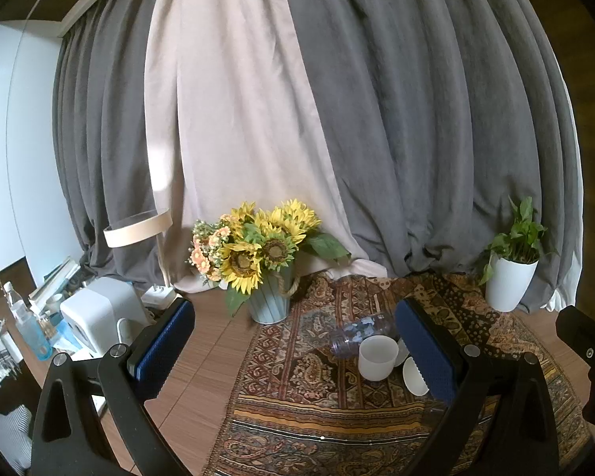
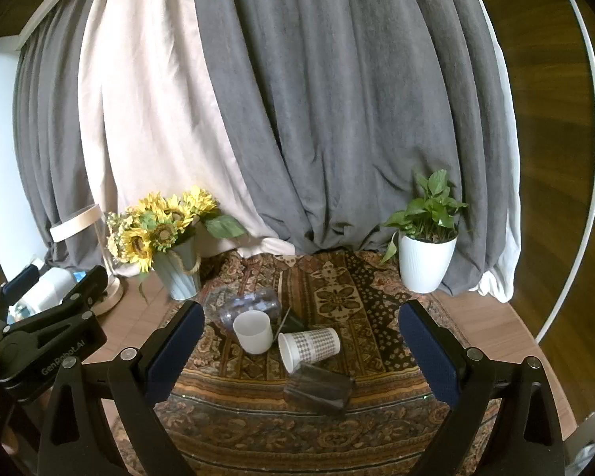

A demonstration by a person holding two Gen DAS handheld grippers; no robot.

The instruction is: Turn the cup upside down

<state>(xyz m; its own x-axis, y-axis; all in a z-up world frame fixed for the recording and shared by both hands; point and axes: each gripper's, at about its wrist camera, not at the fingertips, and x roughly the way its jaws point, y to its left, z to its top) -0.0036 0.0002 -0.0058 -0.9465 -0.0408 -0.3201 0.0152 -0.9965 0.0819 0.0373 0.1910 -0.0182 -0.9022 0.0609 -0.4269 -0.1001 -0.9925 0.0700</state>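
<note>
Both claws hover above the counter (image 2: 496, 317), fingers spread wide, nothing between them. Left claw (image 1: 297, 341); right claw (image 2: 301, 353). The left claw also shows at the left edge of the right wrist view.

Landmark: the patterned cloth (image 2: 337, 301) spread over the counter.

Cups on the cloth, counted from the right wrist view: four.
1. Dark smoky glass cup (image 2: 319, 388), nearest, at the cloth's front middle. Lies on its side, long axis running left-right; which end is the mouth, cannot tell.
2. Checked paper cup (image 2: 309, 347), just behind the dark one. Lies on its side, long axis left-right, mouth pointing left and toward the camera.
3. White cup (image 2: 253, 331), just left of the paper cup. Stands upright, mouth up, long axis vertical.
4. Clear plastic cup (image 2: 250, 305), touching or just behind the white one. Lies on its side, axis roughly left-right.

Farther back, at the cloth's rear left corner: one blue-grey vase of sunflowers (image 2: 178, 273). At its rear right corner: one white pot with a green plant (image 2: 426, 261). Behind everything: grey and cream curtains (image 2: 297, 119).
</note>
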